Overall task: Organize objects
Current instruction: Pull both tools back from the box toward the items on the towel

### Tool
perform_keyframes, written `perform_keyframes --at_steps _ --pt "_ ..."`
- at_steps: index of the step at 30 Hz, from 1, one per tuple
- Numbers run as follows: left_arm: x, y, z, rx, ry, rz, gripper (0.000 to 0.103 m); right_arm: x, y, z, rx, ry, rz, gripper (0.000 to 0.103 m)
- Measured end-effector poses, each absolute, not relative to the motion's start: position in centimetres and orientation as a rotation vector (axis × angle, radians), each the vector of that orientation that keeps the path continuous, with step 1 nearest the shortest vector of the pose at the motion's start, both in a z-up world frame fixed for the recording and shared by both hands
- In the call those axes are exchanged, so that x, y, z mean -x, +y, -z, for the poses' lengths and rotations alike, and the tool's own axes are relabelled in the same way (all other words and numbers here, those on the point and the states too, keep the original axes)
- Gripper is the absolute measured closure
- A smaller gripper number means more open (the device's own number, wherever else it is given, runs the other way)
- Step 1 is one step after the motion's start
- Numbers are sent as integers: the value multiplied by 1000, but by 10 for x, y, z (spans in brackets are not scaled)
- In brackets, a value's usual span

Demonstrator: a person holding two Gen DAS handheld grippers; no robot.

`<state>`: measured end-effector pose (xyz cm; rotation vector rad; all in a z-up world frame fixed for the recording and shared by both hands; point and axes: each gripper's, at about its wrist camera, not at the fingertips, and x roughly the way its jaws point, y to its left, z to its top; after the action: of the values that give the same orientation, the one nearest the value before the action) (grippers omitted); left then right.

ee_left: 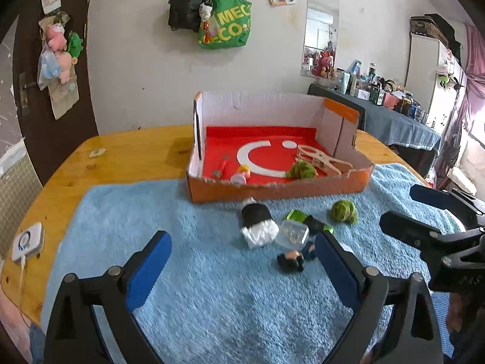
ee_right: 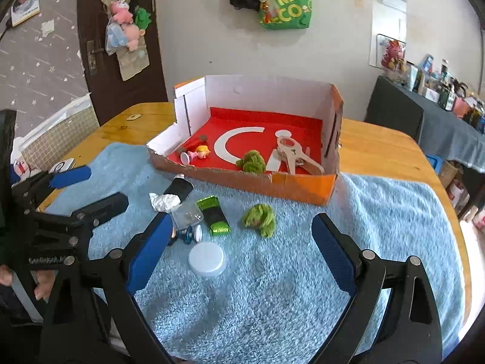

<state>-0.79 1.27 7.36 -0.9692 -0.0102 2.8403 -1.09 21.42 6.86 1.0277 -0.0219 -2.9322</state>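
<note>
An open orange cardboard box (ee_left: 272,189) (ee_right: 303,186) with a red floor stands on a blue towel (ee_left: 197,288) (ee_right: 272,288). It holds a wooden clip (ee_right: 295,154), a green fuzzy ball (ee_right: 251,161), a small doll (ee_right: 201,152) and a red stick. On the towel lie a black-and-white tube (ee_left: 256,220) (ee_right: 174,194), a clear plastic box (ee_left: 292,233) (ee_right: 188,215), a green toy car (ee_right: 213,215), a green fuzzy ball (ee_left: 344,210) (ee_right: 260,220), a white lid (ee_right: 207,258) and a small figure (ee_left: 291,261). My left gripper (ee_left: 242,270) and right gripper (ee_right: 242,251) are open and empty above the towel.
The towel lies on a wooden table (ee_left: 121,157) (ee_right: 388,151). A white device (ee_left: 28,241) with a cable sits at the table's left edge. A dark door (ee_left: 45,91) is at the left, a cluttered side table (ee_left: 394,112) at the right.
</note>
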Motion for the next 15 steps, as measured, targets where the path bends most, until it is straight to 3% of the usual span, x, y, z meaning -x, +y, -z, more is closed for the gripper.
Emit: perform_keyframes --at_steps 15 --pt "-3 15 -33 1083 -69 -2806 6 -4 223 -24 -1122 -121 2966 9"
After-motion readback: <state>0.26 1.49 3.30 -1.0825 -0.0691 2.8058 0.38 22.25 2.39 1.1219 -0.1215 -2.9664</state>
